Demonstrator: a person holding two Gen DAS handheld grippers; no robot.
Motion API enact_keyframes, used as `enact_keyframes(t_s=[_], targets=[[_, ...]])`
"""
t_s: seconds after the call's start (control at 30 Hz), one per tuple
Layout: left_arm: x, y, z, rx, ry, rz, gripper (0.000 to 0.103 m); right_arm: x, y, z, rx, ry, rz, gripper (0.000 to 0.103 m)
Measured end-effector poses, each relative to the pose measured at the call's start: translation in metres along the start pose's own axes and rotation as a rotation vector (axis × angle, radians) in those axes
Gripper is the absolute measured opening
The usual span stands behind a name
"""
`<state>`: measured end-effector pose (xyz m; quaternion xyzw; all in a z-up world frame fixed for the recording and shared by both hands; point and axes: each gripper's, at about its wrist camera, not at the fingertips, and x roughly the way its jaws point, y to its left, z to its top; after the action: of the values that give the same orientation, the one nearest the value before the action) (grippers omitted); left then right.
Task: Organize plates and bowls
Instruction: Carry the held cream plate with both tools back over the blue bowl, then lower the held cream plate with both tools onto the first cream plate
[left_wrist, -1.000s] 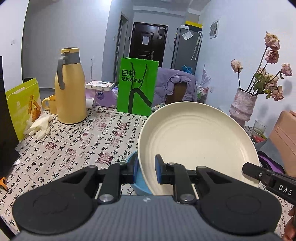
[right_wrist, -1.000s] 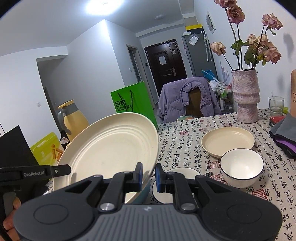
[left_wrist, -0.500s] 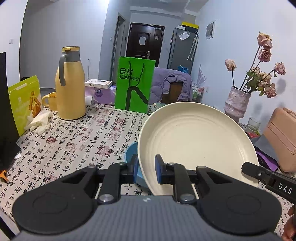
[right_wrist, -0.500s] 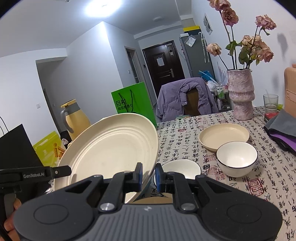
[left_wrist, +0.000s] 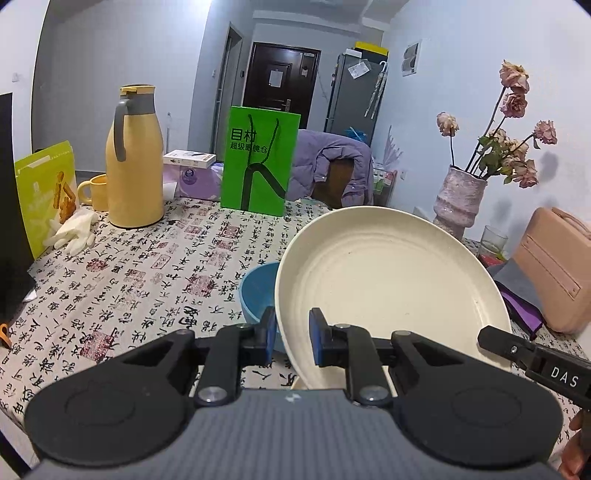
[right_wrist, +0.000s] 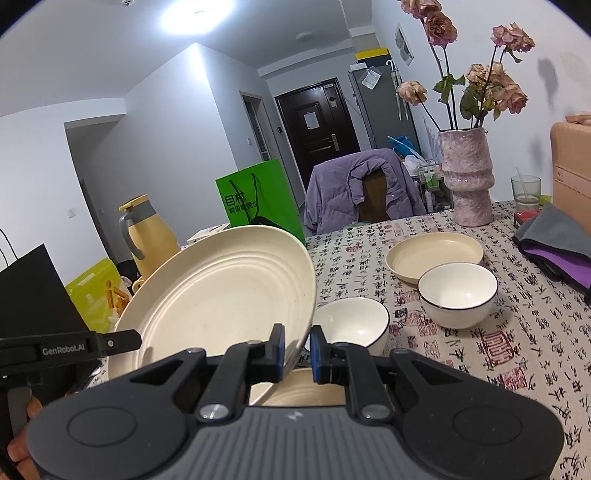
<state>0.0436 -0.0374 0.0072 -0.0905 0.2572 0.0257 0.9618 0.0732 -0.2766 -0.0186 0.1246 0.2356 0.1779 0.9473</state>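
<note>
- I hold the big cream plate (left_wrist: 388, 273) up off the counter (left_wrist: 147, 266), tilted, in the middle of both views.
- My left tongs (left_wrist: 291, 334) are clenched on its rim at the bottom middle of the left view. My right tongs (right_wrist: 296, 347) are clenched on the other side of the rim.
- I think the job is only partly done. Right under the tongs, at the bottom of the right view, is another cream plate (right_wrist: 303, 387), so a stack may be starting. This plate is not set down yet.
- Left to sort: a small cream plate (right_wrist: 436, 254) and two white bowls, one (right_wrist: 458, 299) at the right and one (right_wrist: 351, 325) in the middle.
- Only the left view shows a blue bowl (left_wrist: 258, 291) behind the plate.
- Only the right view shows the white bowls and the small plate.
</note>
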Motion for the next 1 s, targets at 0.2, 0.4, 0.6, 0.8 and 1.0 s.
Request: enact_keyframes(t_s=[0.2, 0.4, 0.6, 0.8, 1.0], targets=[[-0.002, 0.000, -0.010, 0.007, 0.013, -0.008, 0.019, -0.006, -0.001, -0.008, 0.007, 0.006, -0.007, 0.014], [-0.002, 0.001, -0.019, 0.012, 0.032, -0.019, 0.019, -0.008, -0.004, -0.018, 0.018, 0.022, -0.011, 0.014], [-0.001, -0.001, -0.028, 0.021, 0.047, -0.025, 0.019, -0.007, -0.010, -0.026, 0.038, 0.045, -0.016, 0.014], [0.002, -0.003, -0.039, 0.035, 0.054, -0.025, 0.019, -0.007, -0.013, -0.034, 0.044, 0.060, -0.027, 0.014], [0.004, -0.002, -0.048, 0.034, 0.071, -0.031, 0.019, -0.005, -0.017, -0.041, 0.053, 0.083, -0.034, 0.014]])
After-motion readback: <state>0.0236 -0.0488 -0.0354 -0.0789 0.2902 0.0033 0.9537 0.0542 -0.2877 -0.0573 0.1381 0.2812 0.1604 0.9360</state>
